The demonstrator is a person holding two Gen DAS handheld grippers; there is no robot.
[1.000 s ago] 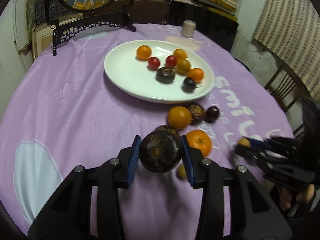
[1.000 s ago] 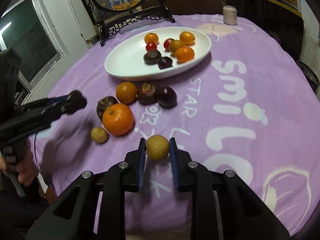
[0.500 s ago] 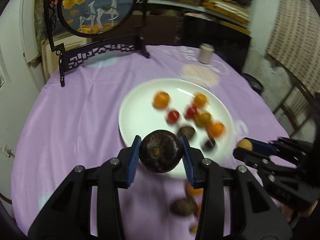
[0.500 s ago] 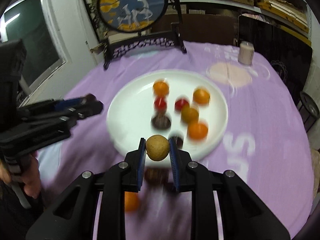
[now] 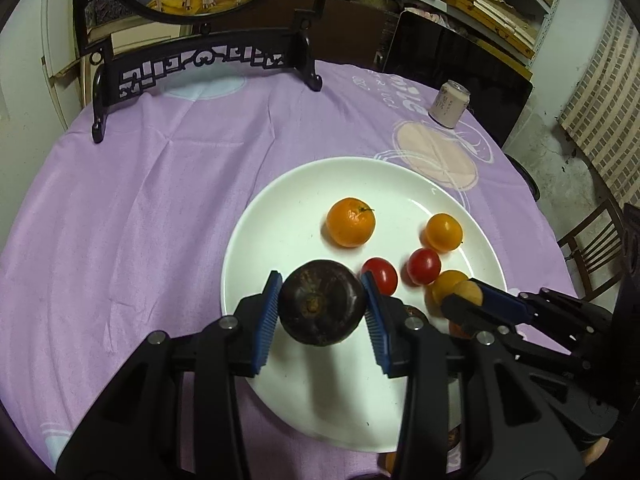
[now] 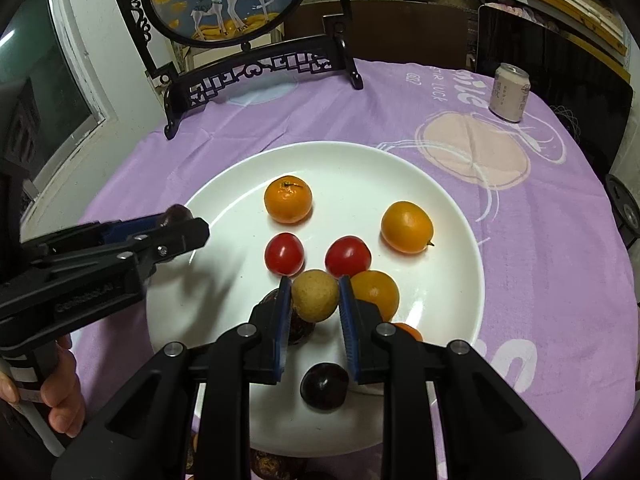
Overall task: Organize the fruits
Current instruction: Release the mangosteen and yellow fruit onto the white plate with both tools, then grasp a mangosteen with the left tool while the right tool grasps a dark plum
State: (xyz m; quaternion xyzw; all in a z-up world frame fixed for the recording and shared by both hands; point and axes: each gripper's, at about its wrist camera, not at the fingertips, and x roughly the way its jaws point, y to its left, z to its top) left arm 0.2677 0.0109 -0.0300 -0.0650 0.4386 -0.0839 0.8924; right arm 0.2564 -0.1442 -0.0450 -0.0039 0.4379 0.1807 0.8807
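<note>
On your purple tablecloth (image 6: 540, 240) you can read white lettering "STAR LUCK" near the can (image 6: 510, 92), whose own print is too small to read.

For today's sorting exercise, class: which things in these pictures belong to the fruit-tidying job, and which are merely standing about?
Belonging to the job:
white plate
dark round fruit, between the opening left hand-held gripper
tan fruit, between the opening right hand-held gripper
tangerine
red tomatoes

Standing about:
drink can
deer picture screen
</note>
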